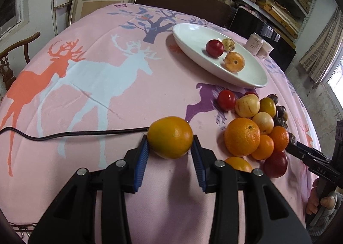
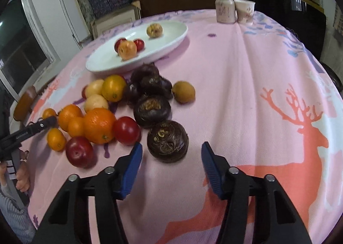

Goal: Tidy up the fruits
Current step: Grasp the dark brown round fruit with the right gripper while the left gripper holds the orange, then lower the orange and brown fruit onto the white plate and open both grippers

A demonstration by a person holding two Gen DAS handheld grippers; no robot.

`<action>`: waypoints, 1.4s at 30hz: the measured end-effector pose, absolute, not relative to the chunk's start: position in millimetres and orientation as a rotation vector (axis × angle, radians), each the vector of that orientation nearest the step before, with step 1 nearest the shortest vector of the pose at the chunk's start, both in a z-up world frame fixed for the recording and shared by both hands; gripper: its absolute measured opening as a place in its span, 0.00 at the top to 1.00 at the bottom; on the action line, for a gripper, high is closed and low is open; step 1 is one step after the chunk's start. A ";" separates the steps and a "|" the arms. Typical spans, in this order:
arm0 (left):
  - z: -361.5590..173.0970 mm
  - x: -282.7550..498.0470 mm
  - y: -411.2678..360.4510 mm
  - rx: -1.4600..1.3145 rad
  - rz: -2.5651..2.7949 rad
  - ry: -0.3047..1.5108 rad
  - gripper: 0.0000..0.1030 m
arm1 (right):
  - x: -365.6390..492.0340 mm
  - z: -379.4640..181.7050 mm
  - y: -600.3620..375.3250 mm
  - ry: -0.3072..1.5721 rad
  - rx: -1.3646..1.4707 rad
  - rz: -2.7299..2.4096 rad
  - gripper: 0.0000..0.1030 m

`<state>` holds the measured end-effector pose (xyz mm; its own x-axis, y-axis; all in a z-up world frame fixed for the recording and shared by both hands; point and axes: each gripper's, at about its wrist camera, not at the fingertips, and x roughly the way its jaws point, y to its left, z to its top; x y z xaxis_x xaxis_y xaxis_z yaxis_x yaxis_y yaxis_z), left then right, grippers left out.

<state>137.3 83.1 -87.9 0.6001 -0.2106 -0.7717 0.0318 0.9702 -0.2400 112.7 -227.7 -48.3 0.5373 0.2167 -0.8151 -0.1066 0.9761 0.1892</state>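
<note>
Your pink deer-print tablecloth covers the whole table. On it, toward the far side, sits the white oval dish, holding a red plum, a pale speckled fruit and a yellow-orange fruit lying just beside one another. Between the dish and you lies the loose fruit pile, led by a big orange, with small tangerines, pale yellow fruits and red plums pressed around it.

Your left gripper has its blue pads closed against both sides of a yellow-green orange, just left of the pile and near the table's front edge; you cannot tell whether the fruit is lifted or resting on the cloth. A black cable runs off to the left behind it.

Your right gripper has its fingers spread wide with nothing between the pads; a dark water chestnut lies on the cloth just ahead of the gap, with a second one just behind it.

A pink can and a paper cup stand side by side at the far edge.
</note>
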 end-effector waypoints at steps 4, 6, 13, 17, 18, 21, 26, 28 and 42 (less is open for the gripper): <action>-87.8 137.3 83.1 -0.208 -0.141 0.918 0.63 | 114.0 -48.8 -210.5 0.986 0.007 0.163 0.60; -87.6 136.9 82.8 -0.206 -0.140 0.918 0.63 | 112.0 -47.9 -204.2 0.979 -0.045 0.140 0.60; -75.2 124.4 86.2 -0.216 -0.166 0.833 0.63 | 105.2 -38.1 -229.3 0.945 0.095 0.097 0.61; -66.2 121.1 83.9 -0.206 -0.201 0.797 0.63 | 100.5 -24.7 -240.1 0.899 0.159 0.105 0.61; -61.8 121.8 84.0 -0.212 -0.216 0.789 0.63 | 103.3 -21.1 -239.7 0.888 0.162 0.111 0.61; -40.2 132.9 81.4 -0.171 -0.232 0.767 0.63 | 113.4 -2.9 -236.6 0.850 0.156 0.147 0.60; -6.1 189.4 53.9 -0.066 -0.219 0.757 0.63 | 156.7 25.0 -223.3 0.787 0.163 0.207 0.60; -1.2 217.9 30.1 -0.035 -0.243 0.764 0.63 | 186.0 25.0 -213.9 0.799 0.163 0.229 0.60; -47.0 278.8 0.5 -0.045 -0.244 0.837 0.37 | 261.6 8.4 -200.4 0.813 0.208 0.241 0.34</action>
